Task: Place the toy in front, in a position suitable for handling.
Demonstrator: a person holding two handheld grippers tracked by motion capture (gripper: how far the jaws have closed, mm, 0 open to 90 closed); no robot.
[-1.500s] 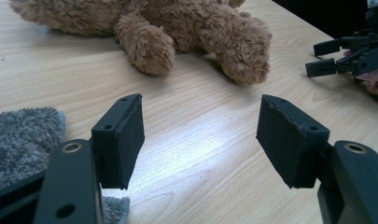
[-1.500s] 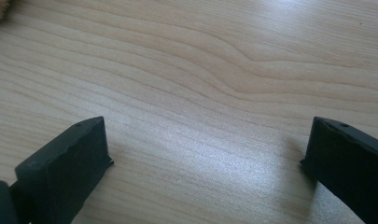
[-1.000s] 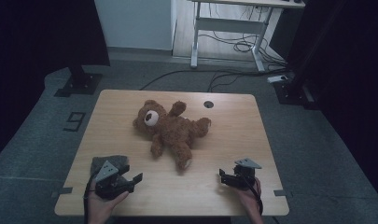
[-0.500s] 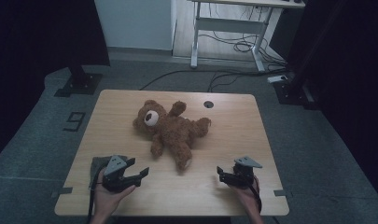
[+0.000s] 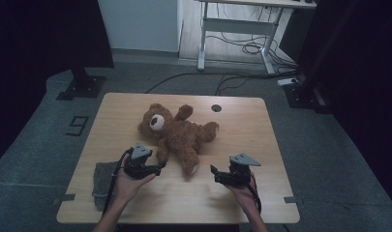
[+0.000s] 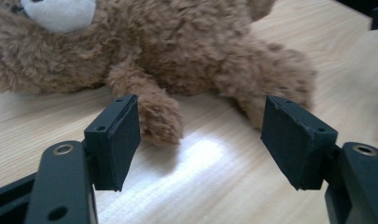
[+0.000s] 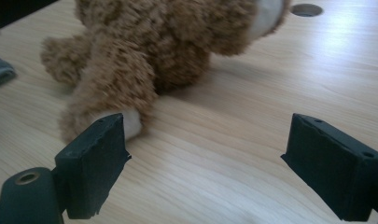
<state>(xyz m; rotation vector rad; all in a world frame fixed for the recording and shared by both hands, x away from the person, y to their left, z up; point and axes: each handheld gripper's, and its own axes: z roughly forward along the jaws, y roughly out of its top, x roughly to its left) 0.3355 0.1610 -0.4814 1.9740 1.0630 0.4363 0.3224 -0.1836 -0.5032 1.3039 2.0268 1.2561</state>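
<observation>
Brown plush: the teddy bear lies on its back near the middle of the wooden table, head toward the far left, legs pointing to the person's side.
Left gripper: the left gripper sits just beside the bear's near arm; in the left gripper view its jaws stand wide apart and have just been opening, the plush arm lies ahead between them, and no pad presses on it.
Right gripper: the right gripper hangs near the bear's foot with jaws spread and nothing between them; the pale sole shows just past one black pad.
Step in hand: by my reading, both tools are lining up for a two-point grasp on the limbs, left on the arm, right on the leg.
How to do it well: slide each gripper forward low over the wood so a limb sits deep between the pads before closing, and bite the thick part of the limb, not the fur tips, which would slip out.
Caution: soft stuffing gives, so close fully and lift both sides together to keep the body from sagging or twisting.
Grey cloth: the folded cloth lies at the near left edge, partly behind the left forearm; it looks like knit fabric, though the high view is too dim to be sure.
</observation>
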